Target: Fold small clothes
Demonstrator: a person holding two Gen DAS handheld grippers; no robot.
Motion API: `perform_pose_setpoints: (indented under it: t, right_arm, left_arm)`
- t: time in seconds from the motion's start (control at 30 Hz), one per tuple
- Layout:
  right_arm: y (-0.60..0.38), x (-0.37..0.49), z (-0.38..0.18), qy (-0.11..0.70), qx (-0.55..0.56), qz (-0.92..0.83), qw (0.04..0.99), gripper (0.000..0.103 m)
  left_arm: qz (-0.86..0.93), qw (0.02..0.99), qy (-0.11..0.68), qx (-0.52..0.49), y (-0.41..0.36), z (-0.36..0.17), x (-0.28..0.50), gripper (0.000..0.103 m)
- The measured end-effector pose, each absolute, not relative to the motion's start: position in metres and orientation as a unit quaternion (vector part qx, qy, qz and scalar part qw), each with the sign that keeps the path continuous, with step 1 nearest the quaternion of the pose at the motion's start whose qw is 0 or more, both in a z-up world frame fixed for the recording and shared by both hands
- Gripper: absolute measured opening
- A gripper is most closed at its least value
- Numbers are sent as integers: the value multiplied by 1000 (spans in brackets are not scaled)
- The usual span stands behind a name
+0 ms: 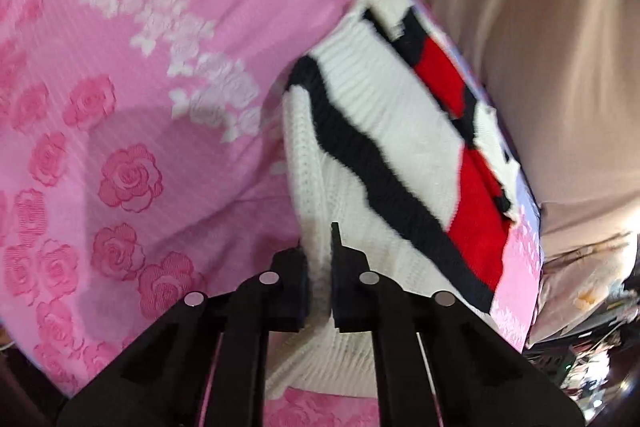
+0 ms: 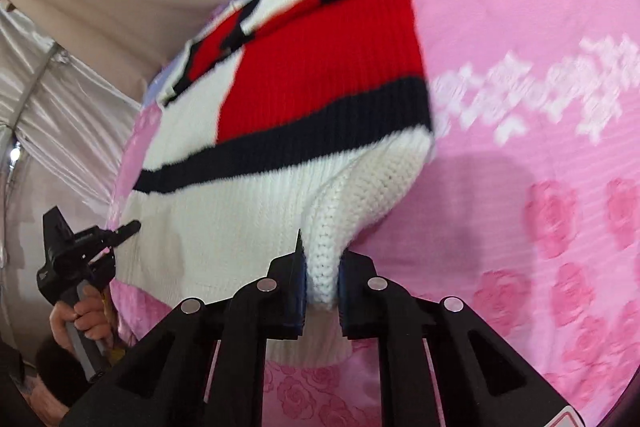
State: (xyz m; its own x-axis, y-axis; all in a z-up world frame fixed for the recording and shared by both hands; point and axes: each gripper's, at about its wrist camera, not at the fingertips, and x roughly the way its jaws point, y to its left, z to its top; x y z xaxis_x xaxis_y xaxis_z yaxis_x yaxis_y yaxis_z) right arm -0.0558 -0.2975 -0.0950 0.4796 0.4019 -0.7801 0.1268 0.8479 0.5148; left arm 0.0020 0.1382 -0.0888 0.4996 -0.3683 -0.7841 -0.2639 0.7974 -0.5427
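Observation:
A small white knit sweater [image 1: 360, 115] with red blocks and black stripes lies on a pink rose-patterned bedspread [image 1: 132, 99]. My left gripper [image 1: 318, 247] is shut on the sweater's white near edge and lifts it. In the right wrist view the same sweater [image 2: 304, 83] shows, and my right gripper [image 2: 322, 259] is shut on a bunched white fold of it. The left gripper [image 2: 128, 227] also shows there at the sweater's left edge, held by a hand.
A beige curtain [image 1: 520, 7] hangs behind the bed. Shiny plastic sheeting [image 2: 68, 99] hangs at the left of the right wrist view. Cluttered items [image 1: 592, 359] sit beyond the bed's edge at the lower right.

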Motion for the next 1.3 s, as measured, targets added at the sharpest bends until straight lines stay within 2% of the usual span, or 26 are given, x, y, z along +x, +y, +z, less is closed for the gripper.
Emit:
perform_pose_setpoints:
  t: [0.1,0.23,0.37,0.5,0.63,0.7,0.87,1.0,1.13,1.23,1.3]
  right_arm:
    - [-339,-76,-63,482,245,74,838,10]
    - [-392,-113,-28,481,212,58,849,10]
    - [-413,-160,-36,546,175,49,818,10]
    - [-405,-236,-72,657,156,83,732,10]
    - [-389,-283,-76,710,174,120,671,10]
    - [-393,-266,-55,684,197,124,691,10]
    - [-445,-149,0,513,298,121,796,10]
    - [-479,-56,-15,435,355,102,821,11]
    - [-491,9,-65,428,385,60,815,16]
    - [-494,23,-73,412,407,44,814,20]
    - [-492,10,-68,388,411,41,824,27]
  left_arm:
    - [-37,805,490,-333,122,-69,-29,6]
    - [-59,791,522,-313,81,-66,-73,6]
    - [-69,759,581,-285,56,-78,-134,6]
    - [-67,722,651,-224,57,-89,-202,6]
    - [-56,705,669,-229,79,-70,-229,6]
    - [-63,730,635,-244,86,-42,-207,6]
    - [-114,820,496,-262,67,10,-74,6]
    - [-112,847,455,-250,49,-16,21,6]
    - [-87,835,482,-250,31,-77,82,7]
    - [-80,832,472,-281,31,-94,89,14]
    - [-91,833,460,-294,41,-89,80,37]
